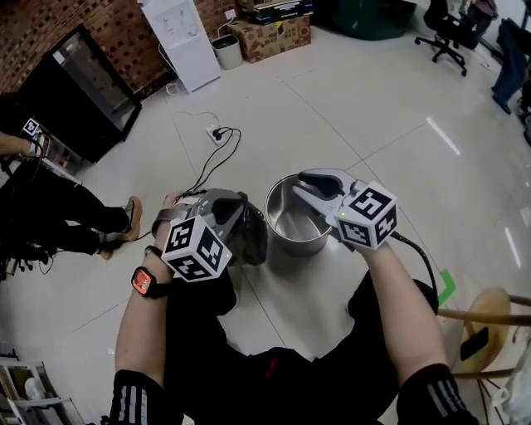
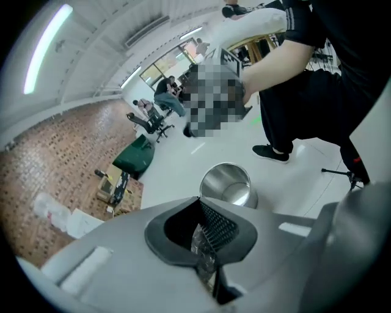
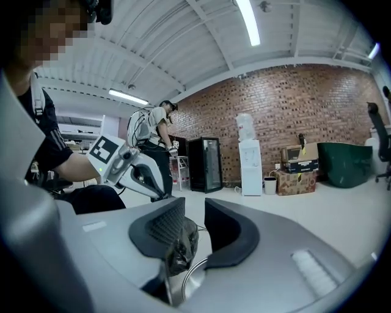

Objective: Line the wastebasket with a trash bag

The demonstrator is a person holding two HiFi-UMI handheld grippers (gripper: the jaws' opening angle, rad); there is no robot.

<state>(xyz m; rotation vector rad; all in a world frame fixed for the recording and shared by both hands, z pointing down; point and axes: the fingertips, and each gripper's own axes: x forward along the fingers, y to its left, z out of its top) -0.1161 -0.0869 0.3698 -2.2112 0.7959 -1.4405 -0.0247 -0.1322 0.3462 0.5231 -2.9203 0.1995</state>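
Underfoot, glossy white floor (image 1: 373, 108) bears the steel wastebasket (image 1: 282, 212), brick wall (image 1: 33, 25) beyond.

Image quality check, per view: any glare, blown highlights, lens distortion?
Head view: ceiling lights streak as glare on the glossy white tiled floor, and the shiny round steel wastebasket throws bright reflections inside. Left gripper view: heavy fisheye bending, black corners, overexposed ceiling strip light. Right gripper view: same fisheye vignette, a ceiling strip light blown out, yet the crumpled dark trash bag near the lens is legible.
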